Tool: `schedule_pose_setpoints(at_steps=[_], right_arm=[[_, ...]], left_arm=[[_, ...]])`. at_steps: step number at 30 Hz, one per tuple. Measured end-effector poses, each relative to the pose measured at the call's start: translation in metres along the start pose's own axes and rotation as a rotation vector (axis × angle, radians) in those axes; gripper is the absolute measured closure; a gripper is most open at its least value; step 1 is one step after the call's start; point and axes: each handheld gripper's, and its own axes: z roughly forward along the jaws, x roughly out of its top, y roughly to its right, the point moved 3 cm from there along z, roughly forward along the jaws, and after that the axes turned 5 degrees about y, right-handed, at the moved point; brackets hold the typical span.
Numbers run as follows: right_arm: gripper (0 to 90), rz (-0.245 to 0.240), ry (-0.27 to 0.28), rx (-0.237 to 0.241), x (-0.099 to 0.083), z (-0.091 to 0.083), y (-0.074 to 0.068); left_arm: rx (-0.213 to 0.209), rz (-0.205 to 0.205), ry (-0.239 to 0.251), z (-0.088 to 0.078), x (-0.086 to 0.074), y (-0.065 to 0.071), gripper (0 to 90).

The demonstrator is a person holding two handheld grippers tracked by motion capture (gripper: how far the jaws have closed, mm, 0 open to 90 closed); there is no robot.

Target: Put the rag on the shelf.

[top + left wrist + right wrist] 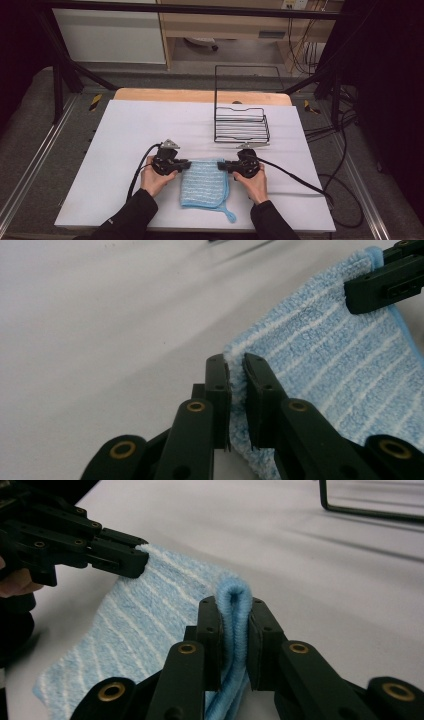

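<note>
The white surface (125, 150) carries everything, and its bare stretch ahead of both tongs leaves room for the cloth to be opened out or folded over. A black wire rack (242, 125) stands beyond the right tongs, well apart from the cloth, with its tall back frame upright; it appears to be kept out of the working area, perhaps as a place where the cloth is meant to go, though that is only a judgement.

The blue striped cloth (204, 183) lies folded between the 2 tongs, with its near part resting flat on the surface toward the person. Its 2 far corners are taken up, 1 by each pair, so that the far edge can be lifted evenly and kept taut.

The left tongs (236, 375) are closed almost fully on the left far corner, with only a thin layer of the fabric pinched between the pads. The right tongs (235, 612) are likewise nearly closed, clamped on a doubled, rolled edge of the cloth that bulges above the tips. A small loop (231, 218) trails from the near corner, on the side of the right tongs, and lies loose on the surface.
</note>
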Motion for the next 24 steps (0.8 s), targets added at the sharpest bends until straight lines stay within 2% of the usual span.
schedule_pose_setpoints(at_steps=[5,14,24], right_arm=[[79.4,-0.025,0.049,0.008,0.007,-0.008,-0.006],[79.3,-0.076,0.113,0.002,0.017,-0.023,-0.018],[79.5,-0.117,0.191,-0.010,0.029,-0.044,-0.024]], left_arm=[[-0.006,0.008,0.048,-0.012,0.007,0.004,81.4],[0.013,0.058,0.119,-0.028,0.018,0.015,81.3],[0.026,0.117,0.207,-0.045,0.032,0.037,81.1]])
